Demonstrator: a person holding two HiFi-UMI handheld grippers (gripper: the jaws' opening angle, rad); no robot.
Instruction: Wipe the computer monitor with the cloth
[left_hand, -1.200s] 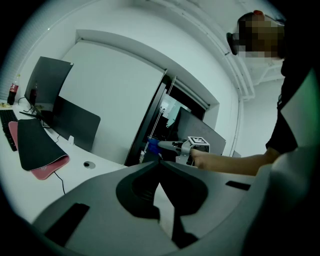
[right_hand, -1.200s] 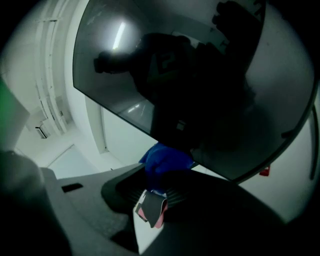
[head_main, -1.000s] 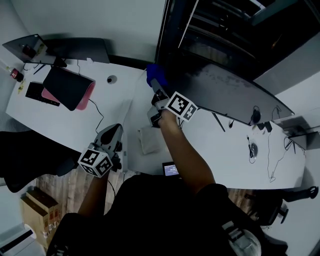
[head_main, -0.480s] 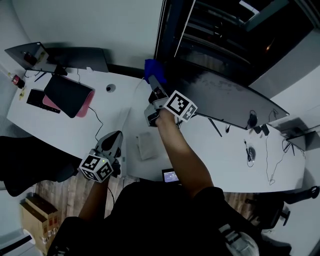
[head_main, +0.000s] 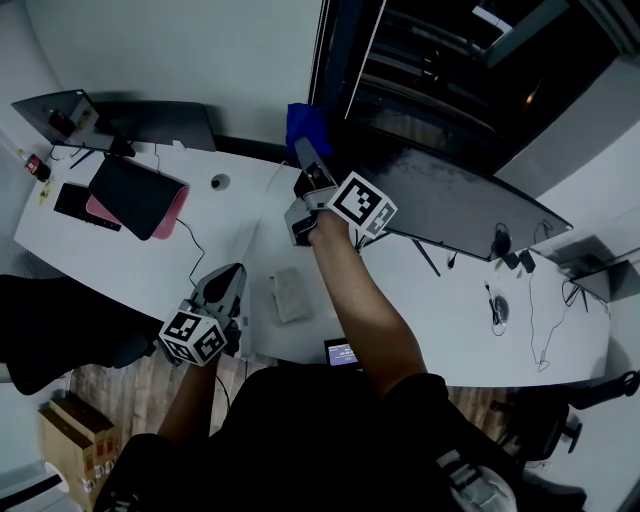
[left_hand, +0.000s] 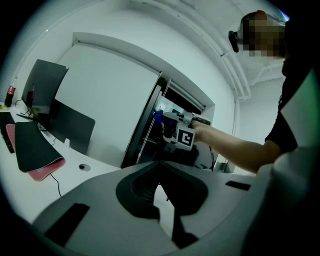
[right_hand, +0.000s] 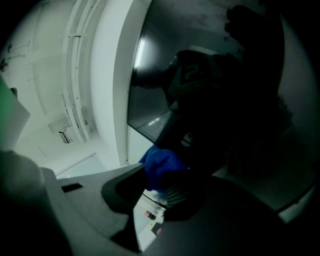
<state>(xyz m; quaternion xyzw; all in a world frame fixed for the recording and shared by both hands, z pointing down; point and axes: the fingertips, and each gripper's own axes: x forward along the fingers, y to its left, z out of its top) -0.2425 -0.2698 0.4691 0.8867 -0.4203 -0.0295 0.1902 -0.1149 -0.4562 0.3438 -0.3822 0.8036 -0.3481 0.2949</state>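
A wide dark monitor (head_main: 450, 195) stands on the white desk (head_main: 150, 250). My right gripper (head_main: 303, 152) is shut on a blue cloth (head_main: 305, 125) and holds it against the monitor's upper left corner. In the right gripper view the cloth (right_hand: 162, 167) is bunched between the jaws, right at the glossy screen (right_hand: 150, 115). My left gripper (head_main: 230, 275) hangs low over the desk's front edge, well left of the monitor. Its jaws (left_hand: 159, 165) are shut on nothing. From there I see the right gripper (left_hand: 185, 132) and the cloth (left_hand: 158, 117) raised at the screen.
A grey folded cloth (head_main: 292, 293) lies on the desk below the right arm. A phone (head_main: 342, 350) sits at the front edge. At the left are a dark pad on a pink sleeve (head_main: 135, 175) and a second monitor (head_main: 60, 100). Cables (head_main: 505, 295) trail at the right.
My right gripper has carried the blue cloth a little up and away along the monitor's left end. The left gripper has barely shifted.
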